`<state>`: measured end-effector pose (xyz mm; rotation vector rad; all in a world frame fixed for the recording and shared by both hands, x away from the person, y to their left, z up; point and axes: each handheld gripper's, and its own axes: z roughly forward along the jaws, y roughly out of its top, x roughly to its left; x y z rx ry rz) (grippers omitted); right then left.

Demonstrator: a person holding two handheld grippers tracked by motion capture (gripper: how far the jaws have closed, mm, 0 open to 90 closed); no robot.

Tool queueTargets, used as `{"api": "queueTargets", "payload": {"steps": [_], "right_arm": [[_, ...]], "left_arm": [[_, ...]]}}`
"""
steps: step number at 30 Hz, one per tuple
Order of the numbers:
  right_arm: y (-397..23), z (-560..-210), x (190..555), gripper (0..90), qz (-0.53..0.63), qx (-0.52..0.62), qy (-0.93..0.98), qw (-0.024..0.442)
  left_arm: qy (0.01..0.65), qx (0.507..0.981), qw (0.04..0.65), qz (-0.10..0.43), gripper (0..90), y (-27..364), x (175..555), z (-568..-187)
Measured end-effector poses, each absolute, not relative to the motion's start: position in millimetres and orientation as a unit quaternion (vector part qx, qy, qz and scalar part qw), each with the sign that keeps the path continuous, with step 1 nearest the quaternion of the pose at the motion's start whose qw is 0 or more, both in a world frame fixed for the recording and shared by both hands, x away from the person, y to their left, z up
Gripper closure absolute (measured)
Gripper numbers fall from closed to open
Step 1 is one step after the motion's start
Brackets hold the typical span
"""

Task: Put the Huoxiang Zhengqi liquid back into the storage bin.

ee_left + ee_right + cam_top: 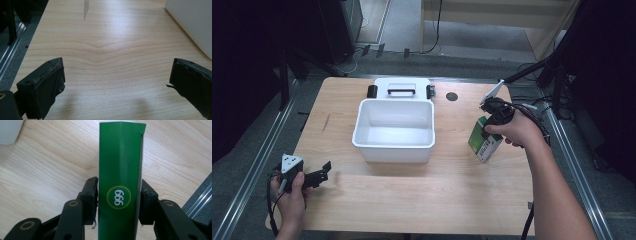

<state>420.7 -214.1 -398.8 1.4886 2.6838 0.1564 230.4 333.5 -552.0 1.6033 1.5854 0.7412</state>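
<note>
- The left gripper (319, 172) rests near the counter's (412, 200) near left corner, held in the person's left hand (291, 192); its fingers (47, 82) stand wide apart with nothing between them — just bare wood grain ahead in the left gripper view.
- In that same view a white curved wall of the tub (192, 22) shows at the upper right, well apart from the fingers.
- The right gripper (487, 131) sits near the counter's right edge, about midway between its near and far sides, in the person's right hand (517, 131).
- Its fingers (90, 195) are clamped on a green box (120, 157) — one pad pressed on each long side, as the right gripper view shows. A round yellow-ringed mark reading "999" sits on the green face between the pads.
- From the high view the green box (484, 142) stands tilted, its lower end at or just above the counter; whether it touches the wood I cannot tell.
- The white tub (394, 142) stands open at the middle of the counter, to the left of the box and apart from it.
- Just behind the tub, by the far edge, lies its white lid (402, 86) with a dark handle and black clips at both ends.
- A small dark round spot (452, 96) sits beside the lid, near the far edge.
</note>
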Motion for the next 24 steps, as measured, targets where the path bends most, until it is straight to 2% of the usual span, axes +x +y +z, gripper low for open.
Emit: {"api": "queueTargets", "payload": {"steps": [7,17,24], "right_arm": [[-214,-398,423,63.7,0.046,0.485,0.872,0.032],[-211,-396,419,64.4,0.038,0.465,0.884,0.031],[-204,-388,412,64.5,0.019,0.366,0.927,0.076]], "left_arm": [[0.620,0.626,0.375,0.290,0.9,333,230,-552],[0.620,0.626,0.375,0.290,0.9,333,231,-552],[0.620,0.625,0.375,0.291,0.9,333,231,-552]]}}
